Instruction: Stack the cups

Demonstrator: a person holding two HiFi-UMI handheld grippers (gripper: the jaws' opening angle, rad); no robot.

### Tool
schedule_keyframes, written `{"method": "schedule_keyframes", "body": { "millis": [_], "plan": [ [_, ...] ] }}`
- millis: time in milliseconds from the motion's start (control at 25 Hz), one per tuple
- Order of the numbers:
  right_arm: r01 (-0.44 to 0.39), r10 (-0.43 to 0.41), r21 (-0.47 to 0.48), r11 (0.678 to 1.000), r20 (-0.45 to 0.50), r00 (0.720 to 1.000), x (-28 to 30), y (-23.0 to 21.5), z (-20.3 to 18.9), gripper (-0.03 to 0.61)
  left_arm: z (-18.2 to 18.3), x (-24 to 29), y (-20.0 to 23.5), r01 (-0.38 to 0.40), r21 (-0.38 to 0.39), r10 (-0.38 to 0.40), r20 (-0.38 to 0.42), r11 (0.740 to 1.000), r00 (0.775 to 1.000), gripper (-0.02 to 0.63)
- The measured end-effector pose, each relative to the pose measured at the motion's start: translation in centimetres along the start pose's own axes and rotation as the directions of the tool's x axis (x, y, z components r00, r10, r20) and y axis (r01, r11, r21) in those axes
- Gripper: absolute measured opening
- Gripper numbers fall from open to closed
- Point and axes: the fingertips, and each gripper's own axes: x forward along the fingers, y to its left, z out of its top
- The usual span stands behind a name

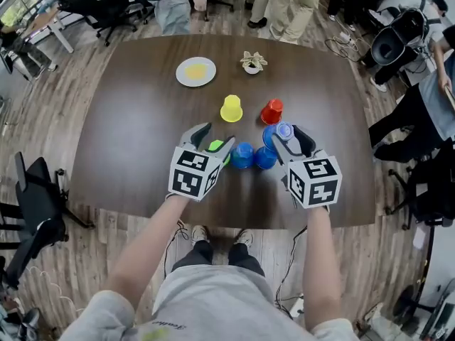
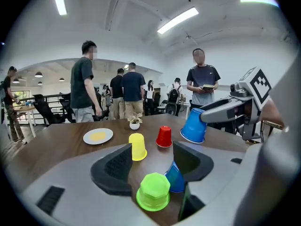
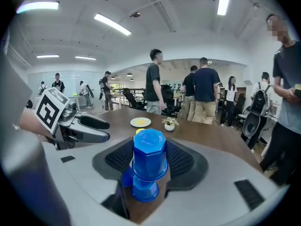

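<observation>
An upside-down green cup [image 2: 153, 192] stands on the brown table [image 1: 128, 119], low between the jaws of my left gripper [image 2: 151, 147]. That gripper is open and its pads are clear of the cup. My right gripper [image 3: 150, 145] is shut on an upside-down blue cup [image 3: 149, 159], lifted and tilted above the table; the same blue cup [image 2: 194, 126] shows in the left gripper view. Two more blue cups [image 1: 242, 155] [image 1: 264, 159] stand between the grippers. A yellow cup [image 1: 231, 109] and a red cup [image 1: 271, 111] stand upside down farther back.
A white plate [image 1: 195, 71] with a yellow centre and a small potted plant [image 1: 252, 62] sit at the far side of the table. Several people stand beyond the far edge. Office chairs and a black bag surround the table.
</observation>
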Motion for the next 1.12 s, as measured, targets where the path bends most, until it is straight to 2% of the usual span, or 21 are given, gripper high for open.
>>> {"method": "schedule_keyframes", "body": {
  "millis": [360, 560, 880, 1120],
  "plan": [
    [-0.054, 0.054, -0.011, 0.998, -0.069, 0.996, 1.4, 3.5, -1.7, 0.224, -0.6, -1.4, 1.9, -0.010, -0.010, 0.010, 0.006, 1.000, 1.000, 0.273],
    [-0.044, 0.044, -0.002, 0.999, -0.086, 0.995, 1.9, 3.8, -2.6, 0.224, -0.6, -1.7, 2.3, -0.009, -0.013, 0.009, 0.006, 1.000, 1.000, 0.273],
    [-0.043, 0.043, 0.099, 0.994, 0.000, 0.999, 1.1, 3.4, -1.0, 0.225, 0.2, -0.8, 3.2, 0.016, 0.015, -0.016, 0.003, 1.000, 1.000, 0.273],
    [-0.025, 0.013, 0.162, 0.986, 0.076, 0.997, 0.6, 2.0, 1.2, 0.225, 1.7, 1.9, 3.9, 0.112, 0.031, -0.112, -0.023, 0.993, 0.993, 0.299]
  ]
}}
